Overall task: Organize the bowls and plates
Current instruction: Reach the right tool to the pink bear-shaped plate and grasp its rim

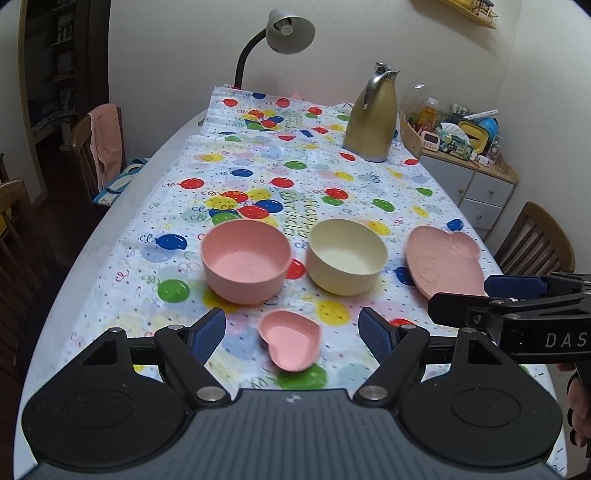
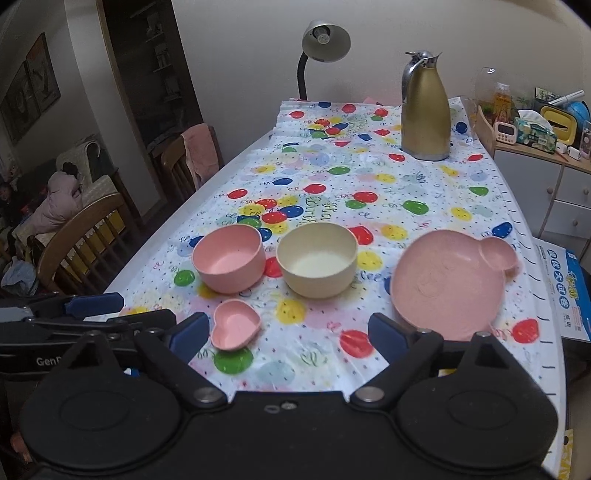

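A white tabletop point(image 1: 110, 229) fills the middle of both views, covered by a cloth point(image 1: 258, 162) printed with coloured balloons. At the upper middle of the frame a grey gooseneck lamp point(image 1: 290, 31) leans over the far end. A gold jug point(image 1: 371, 116) with a silver spout and handle stands upright on the cloth at the upper right. Further right, a low cabinet point(image 1: 480, 188) with grey drawers carries a clutter of small items, among them a tissue box point(image 2: 535, 131) and a white timer point(image 2: 505, 130). Wooden chairs stand along the left edge, one draped with a pink towel point(image 1: 107, 140). Another chair point(image 1: 535, 240) sits at the right.
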Tool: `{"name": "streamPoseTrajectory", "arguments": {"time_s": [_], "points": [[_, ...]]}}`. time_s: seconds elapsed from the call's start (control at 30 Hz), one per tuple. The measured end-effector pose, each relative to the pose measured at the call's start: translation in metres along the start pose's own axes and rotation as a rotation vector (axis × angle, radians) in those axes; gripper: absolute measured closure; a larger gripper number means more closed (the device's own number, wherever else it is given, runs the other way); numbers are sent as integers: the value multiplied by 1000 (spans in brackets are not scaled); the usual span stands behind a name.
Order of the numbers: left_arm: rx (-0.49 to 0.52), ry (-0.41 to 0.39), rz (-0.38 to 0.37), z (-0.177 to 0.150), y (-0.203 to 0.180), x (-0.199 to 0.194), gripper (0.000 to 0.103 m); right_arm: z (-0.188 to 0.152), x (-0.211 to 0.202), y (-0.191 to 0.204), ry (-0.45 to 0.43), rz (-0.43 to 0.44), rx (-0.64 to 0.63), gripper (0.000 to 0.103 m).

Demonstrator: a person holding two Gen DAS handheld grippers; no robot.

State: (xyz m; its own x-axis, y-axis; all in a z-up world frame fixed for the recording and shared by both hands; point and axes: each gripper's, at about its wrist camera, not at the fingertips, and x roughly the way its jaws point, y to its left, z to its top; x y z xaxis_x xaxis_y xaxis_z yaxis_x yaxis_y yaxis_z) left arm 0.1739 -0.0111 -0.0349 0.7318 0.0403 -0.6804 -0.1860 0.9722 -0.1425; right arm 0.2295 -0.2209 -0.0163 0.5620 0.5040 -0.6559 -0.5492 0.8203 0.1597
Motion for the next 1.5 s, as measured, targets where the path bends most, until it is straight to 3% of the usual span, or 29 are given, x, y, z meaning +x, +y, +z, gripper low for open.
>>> {"name": "streamPoseTrajectory", "arguments": {"time_s": [0.33, 0.57, 0.73, 1.03, 1.13, 1.4, 1.5], "points": [[31, 61, -36, 27, 48, 60, 24, 26, 68, 29, 42, -49, 32, 25], [57, 104, -109, 32, 47, 89, 24, 29, 92, 23, 71, -121, 72, 27], [125, 116, -186, 40, 13, 103, 24, 29, 92, -4, 75, -194, 115, 29], [277, 105, -340, 64, -86, 140, 25, 24, 73, -75, 66, -344, 181, 32], [306, 129, -362, 70, -113, 164, 36, 23, 70, -104, 67, -395, 208, 35], [326, 219, -373, 84, -160, 221, 42, 15, 78, -171, 102, -435, 311, 50], [330, 256, -333, 84, -171, 242, 42, 13, 86, -189, 121, -437, 350, 56]]}}
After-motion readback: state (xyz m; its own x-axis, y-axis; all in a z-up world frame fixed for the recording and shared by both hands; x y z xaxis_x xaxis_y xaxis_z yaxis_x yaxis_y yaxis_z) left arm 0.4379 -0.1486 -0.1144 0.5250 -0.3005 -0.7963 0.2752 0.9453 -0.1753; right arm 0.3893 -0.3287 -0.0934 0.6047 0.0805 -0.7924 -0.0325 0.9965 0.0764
